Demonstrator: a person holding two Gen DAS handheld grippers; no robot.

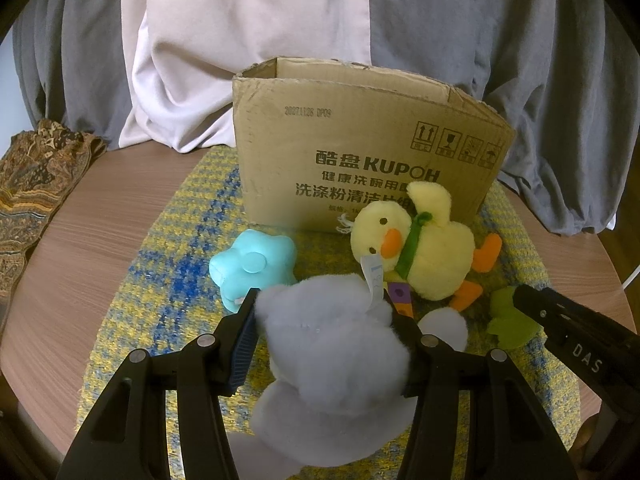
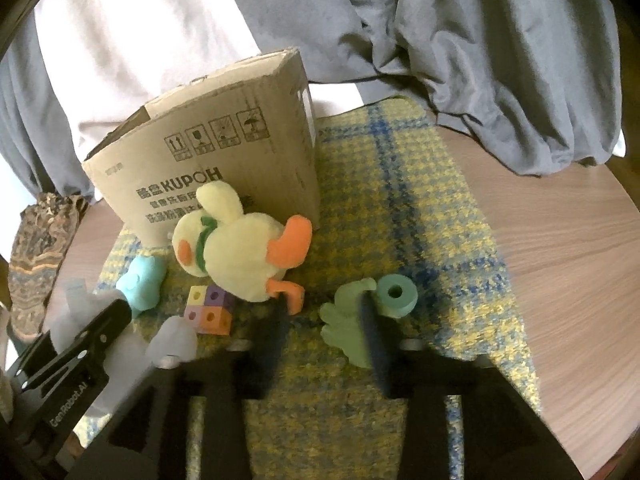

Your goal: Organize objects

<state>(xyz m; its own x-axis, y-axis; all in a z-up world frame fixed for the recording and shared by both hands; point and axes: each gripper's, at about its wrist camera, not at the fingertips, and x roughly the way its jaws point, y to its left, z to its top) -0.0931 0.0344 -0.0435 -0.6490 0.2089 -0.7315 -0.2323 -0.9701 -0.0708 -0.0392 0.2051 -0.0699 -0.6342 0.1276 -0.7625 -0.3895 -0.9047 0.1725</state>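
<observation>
Your left tongs [image 1: 320, 320] clamp the grey plush toy [image 1: 332, 340] on the yellow mat [image 2: 400, 200] before the cardboard box [image 1: 360, 152]. Your right tongs [image 2: 324, 320] stand parted, seemingly brushing the green toy [image 2: 340, 320]; the blur leaves contact unclear.

Printed in dark ink on the front of the cardboard box [image 1: 360, 148], centre of the left wrist view: "KUPOH" after two Chinese characters, further Chinese lines beneath, partly hidden. Stamped faintly at the box's upper left: a code reading roughly "20071126 DP09". Boxed in a row at the upper right: four handling symbols, up-arrows and umbrella among them. Marked "DAS" on the right gripper [image 1: 580, 344] at lower right; "GenRobot.AI" on the left gripper [image 2: 76, 384], lower left of the right wrist view.
</observation>
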